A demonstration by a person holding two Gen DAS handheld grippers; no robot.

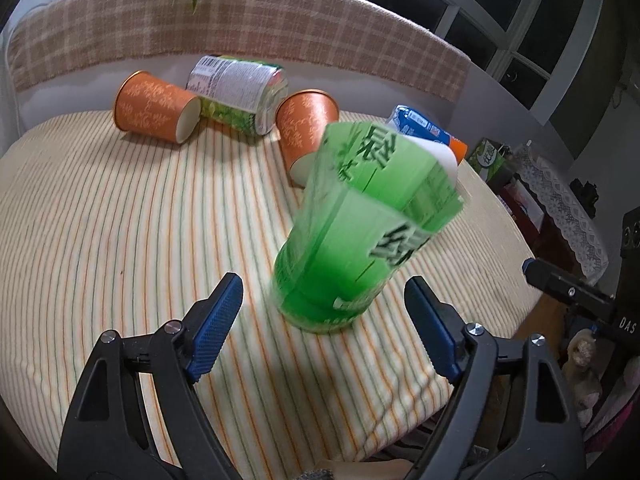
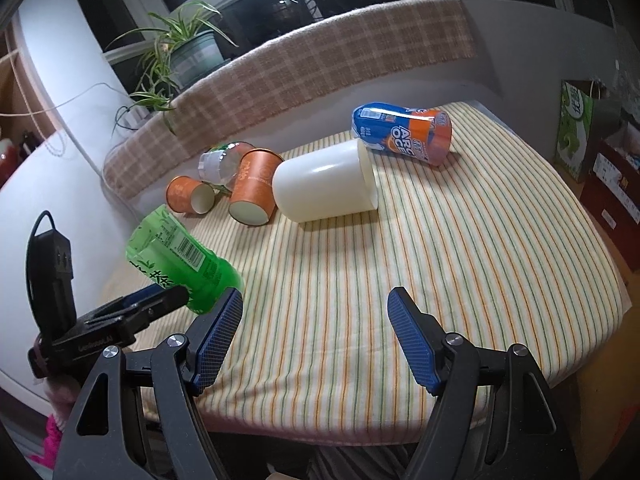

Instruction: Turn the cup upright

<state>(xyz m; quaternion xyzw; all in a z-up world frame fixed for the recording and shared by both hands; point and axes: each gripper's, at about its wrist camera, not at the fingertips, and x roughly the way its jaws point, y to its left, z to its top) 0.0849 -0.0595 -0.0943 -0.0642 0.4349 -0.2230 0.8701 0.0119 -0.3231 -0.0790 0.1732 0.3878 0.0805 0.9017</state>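
Note:
A green cup (image 1: pixel 360 224) with dark lettering stands tilted on the striped table, blurred by motion, between and just beyond my left gripper's (image 1: pixel 324 316) open blue fingers. No finger touches it. In the right wrist view the green cup (image 2: pixel 180 256) leans at the left, with the left gripper's finger (image 2: pixel 152 300) beside it. My right gripper (image 2: pixel 316 336) is open and empty over the table's near edge. A white cup (image 2: pixel 326 180) lies on its side mid-table. Two orange cups (image 2: pixel 254 188) (image 2: pixel 190 196) lie on their sides behind it.
A blue and orange cup (image 2: pixel 404 132) lies at the back right. A clear green-labelled cup (image 1: pixel 240 92) lies between the orange cups. A plaid-covered ledge (image 1: pixel 240 24) runs behind the table. Boxes (image 2: pixel 576 128) and a plant (image 2: pixel 188 52) stand off the table.

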